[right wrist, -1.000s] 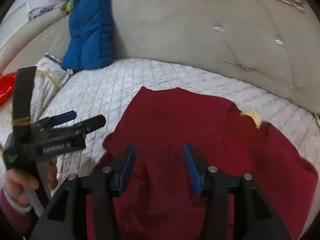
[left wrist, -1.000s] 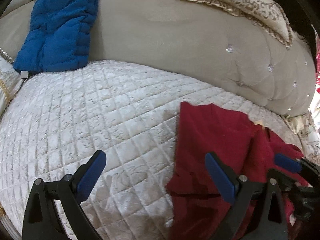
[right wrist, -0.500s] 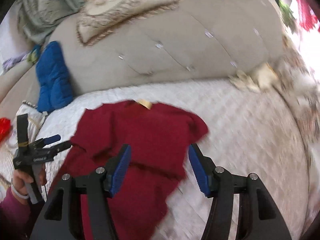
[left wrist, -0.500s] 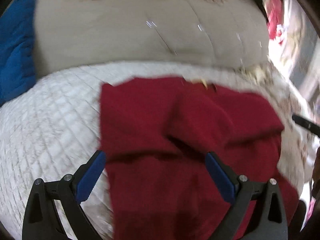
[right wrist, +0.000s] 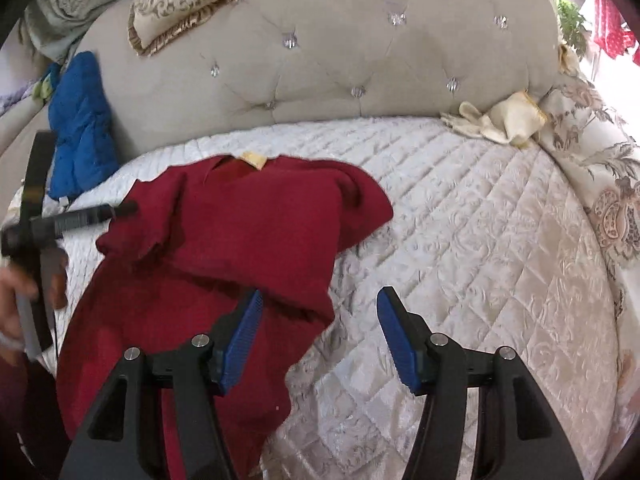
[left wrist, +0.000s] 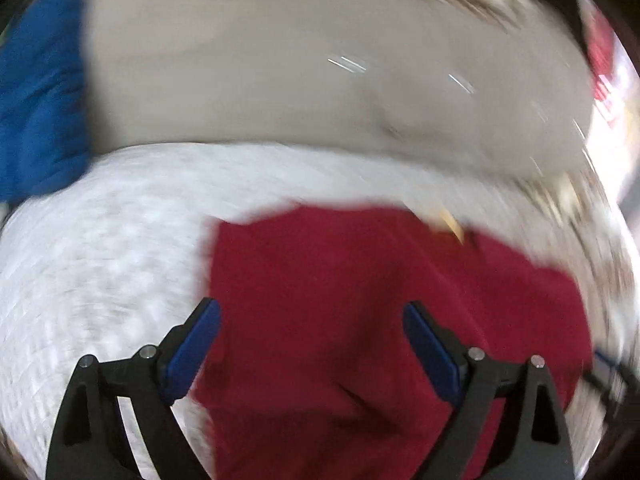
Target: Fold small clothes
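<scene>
sofa: beige tufted back, white quilted seat cover
garment: dark red top lying rumpled on the seat's left part, tan neck label toward the backrest
blue item: padded cloth leaning on backrest, left
left gripper: over the red top, jaws wide, closing, gripping nothing
right gripper: jaws parted, empty, at the top's right edge

Left-wrist view smeared — red garment cut off below.
</scene>
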